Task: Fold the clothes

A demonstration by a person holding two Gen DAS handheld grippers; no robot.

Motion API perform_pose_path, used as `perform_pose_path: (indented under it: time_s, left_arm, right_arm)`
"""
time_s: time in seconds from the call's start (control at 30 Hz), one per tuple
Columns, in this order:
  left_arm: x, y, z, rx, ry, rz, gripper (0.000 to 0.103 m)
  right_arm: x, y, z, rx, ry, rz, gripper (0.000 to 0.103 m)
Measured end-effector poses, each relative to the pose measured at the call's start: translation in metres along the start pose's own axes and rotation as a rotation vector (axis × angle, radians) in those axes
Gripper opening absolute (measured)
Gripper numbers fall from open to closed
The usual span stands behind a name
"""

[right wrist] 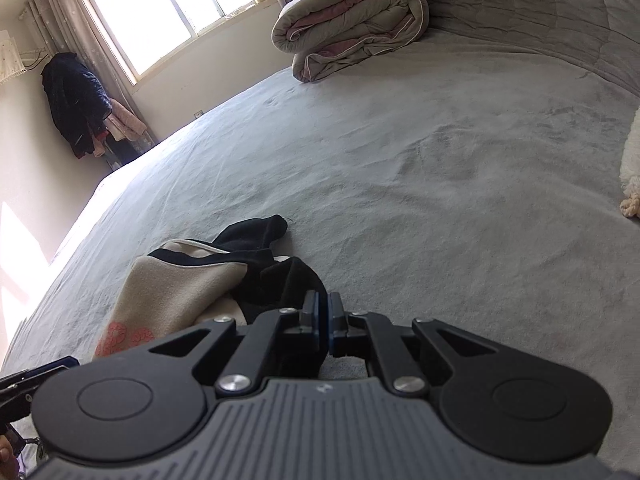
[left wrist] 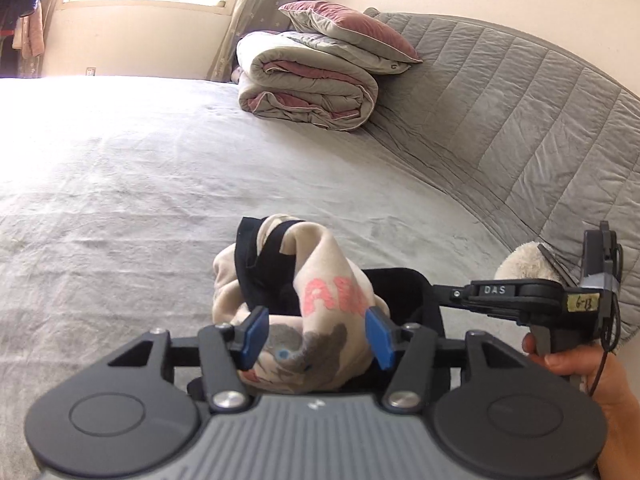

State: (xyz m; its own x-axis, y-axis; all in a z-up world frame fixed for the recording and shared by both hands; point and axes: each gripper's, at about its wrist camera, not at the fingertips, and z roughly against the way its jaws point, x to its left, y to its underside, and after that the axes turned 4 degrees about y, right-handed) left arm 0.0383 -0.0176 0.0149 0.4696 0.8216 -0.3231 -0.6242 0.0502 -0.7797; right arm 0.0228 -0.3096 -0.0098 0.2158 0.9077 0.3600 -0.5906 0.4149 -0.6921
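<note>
Left wrist view: the left tool (left wrist: 316, 334) has its blue pads apart, with the shirt (left wrist: 296, 304) bunched up between and beyond them, not pinched. The shirt is cream with black trim and pink letters, heaped in a lump on the bed (left wrist: 120, 184) straight ahead of this tool, touching or almost touching its pads. The right tool (left wrist: 520, 300) comes in from the right, held by a hand (left wrist: 576, 364), its tip reaching into the black part at the lump's right edge.

Right wrist view: the right tool (right wrist: 322, 312) has its pads together, seemingly clamped on a black fold of the shirt (right wrist: 184, 292), though the cloth between the pads is hard to make out. From here the shirt runs away to the left and forward, cream body to the left, a black sleeve end farthest out on the bed (right wrist: 440, 200).

So the heap lies between the two tools, its length roughly across from one to the other. The left tool is nearer the cream bulk, the right holds the black edge. Any spreading would turn on pulling apart along that line.
</note>
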Motion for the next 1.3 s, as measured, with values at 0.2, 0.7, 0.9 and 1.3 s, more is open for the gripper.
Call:
perform_pose_path:
  time_s: [0.2, 0.7, 0.9, 1.3]
  left_arm:
    - [0.021, -0.016, -0.045, 0.055, -0.132, 0.082, 0.054]
    - [0.033, -0.018, -0.093, 0.139, -0.238, 0.225, 0.002]
    - [0.028, -0.021, -0.058, 0.052, -0.324, 0.173, 0.002]
    - [0.035, -0.01, 0.044, -0.103, -0.53, 0.042, 0.002]
  right_arm:
    - [0.001, -0.008, 0.011, -0.126, 0.099, 0.088, 0.0]
    - [0.011, 0.004, -0.028, 0.085, 0.007, 0.095, 0.051]
    - [0.023, 0.011, -0.036, 0.094, 0.018, 0.159, 0.003]
    - [0.027, 0.008, -0.016, -0.038, 0.081, 0.21, 0.003]
